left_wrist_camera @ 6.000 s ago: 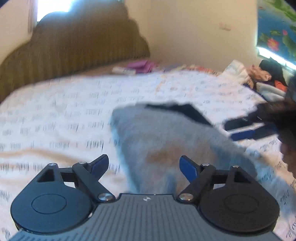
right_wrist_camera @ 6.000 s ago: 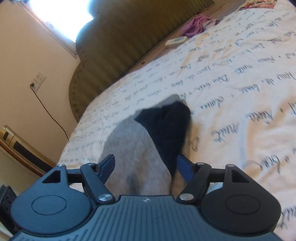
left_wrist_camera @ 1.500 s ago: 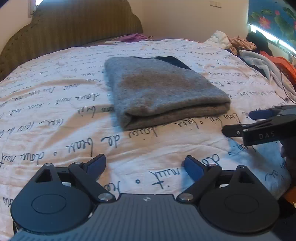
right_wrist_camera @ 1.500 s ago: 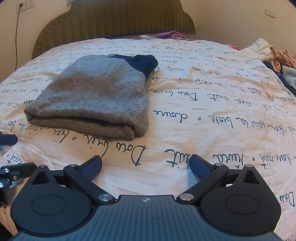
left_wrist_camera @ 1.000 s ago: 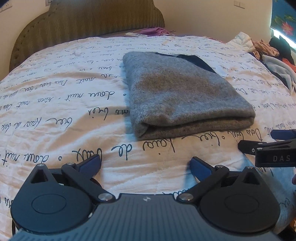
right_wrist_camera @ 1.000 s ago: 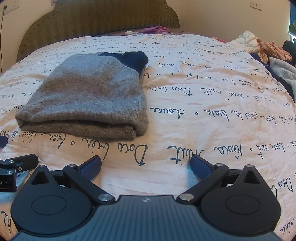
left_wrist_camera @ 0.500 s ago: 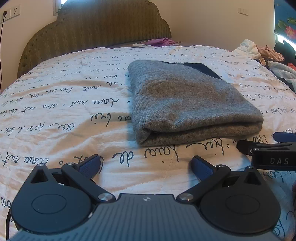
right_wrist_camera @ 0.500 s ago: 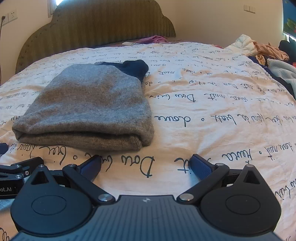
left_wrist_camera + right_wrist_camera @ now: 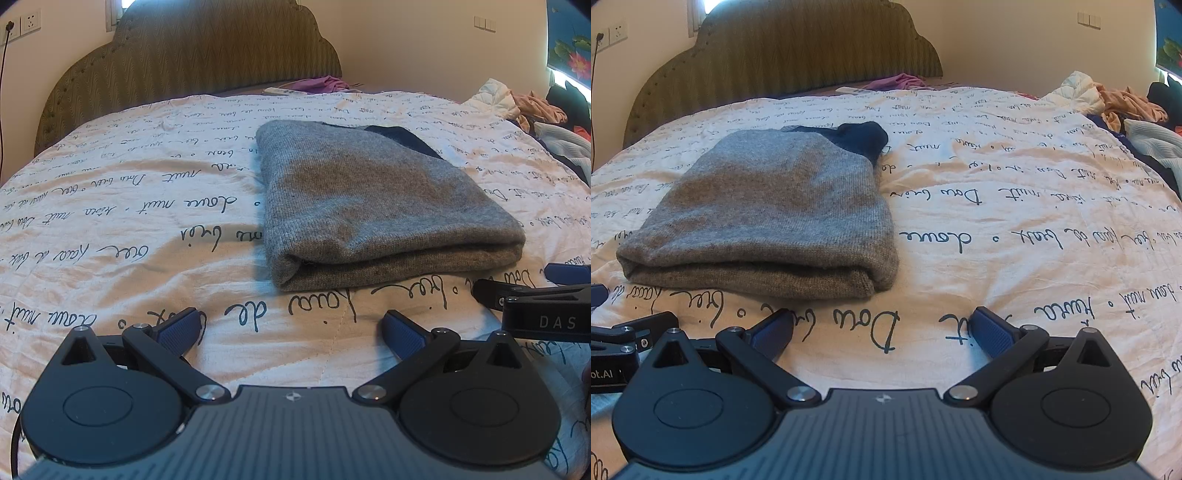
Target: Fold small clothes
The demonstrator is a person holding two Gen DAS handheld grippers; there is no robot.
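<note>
1. Your sweater (image 9: 376,199) lies folded in a thick grey bundle on the bedspread (image 9: 110,206), just ahead of both tools, its dark blue part at the far end.
2. Your left gripper (image 9: 291,328) and right gripper (image 9: 882,326) hover near the folded edge, jaws spread wide and holding nothing.
3. Expect soft, light, floppy knit; it will likely sag and unfold if lifted by one layer.
4. If you move it, pinch through all layers at the two near corners, one tool each.
5. The wool should grip well, but loose loops could snag.
</note>
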